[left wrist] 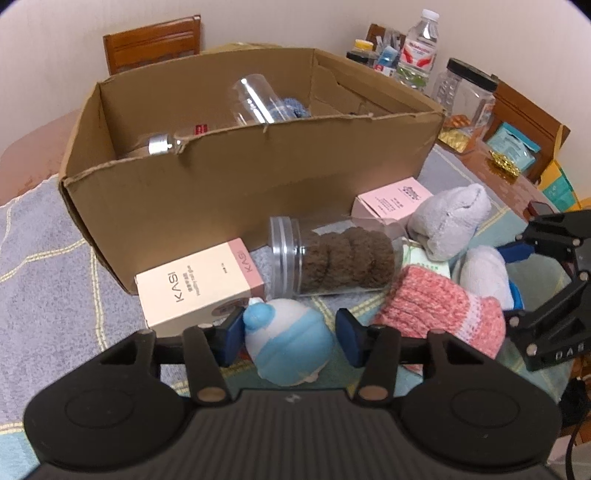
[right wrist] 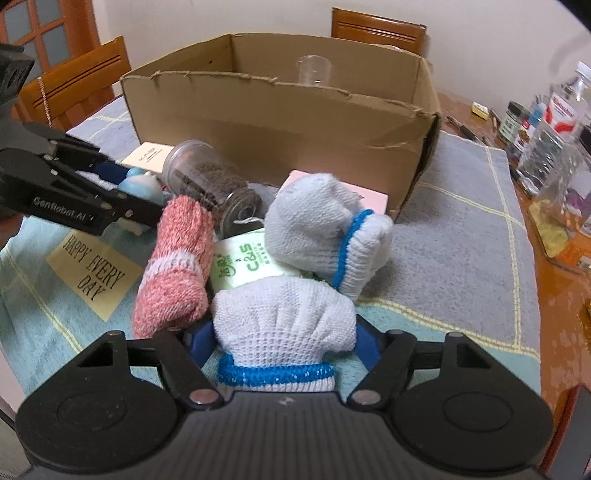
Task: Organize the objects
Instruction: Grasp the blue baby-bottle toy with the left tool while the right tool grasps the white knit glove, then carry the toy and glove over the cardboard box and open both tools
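Note:
My left gripper (left wrist: pixel 290 332) is shut on a small white and light-blue rolled sock (left wrist: pixel 288 347); its blue pads press both sides. My right gripper (right wrist: pixel 284 339) is shut on a white knit glove with a blue cuff (right wrist: pixel 284 325). An open cardboard box (left wrist: pixel 258 173) stands just behind, holding a clear cup (left wrist: pixel 255 99) and a small bottle (left wrist: pixel 162 144). In front of it lie a clear jar of brown rounds (left wrist: pixel 332 258), a KASI carton (left wrist: pixel 195 291), a pink carton (left wrist: pixel 391 199), a grey sock (left wrist: pixel 447 221), a pink knit sock (right wrist: pixel 177 266), a green tissue pack (right wrist: pixel 243 262) and a second white glove (right wrist: pixel 325 229).
A grey and teal mat (right wrist: pixel 461 236) covers the table, with bare wood (right wrist: pixel 554 295) to its right. A water bottle (left wrist: pixel 421 48), a black-lidded clear jar (left wrist: pixel 465 96) and small containers crowd the far right. Wooden chairs (right wrist: pixel 376 29) stand behind the box.

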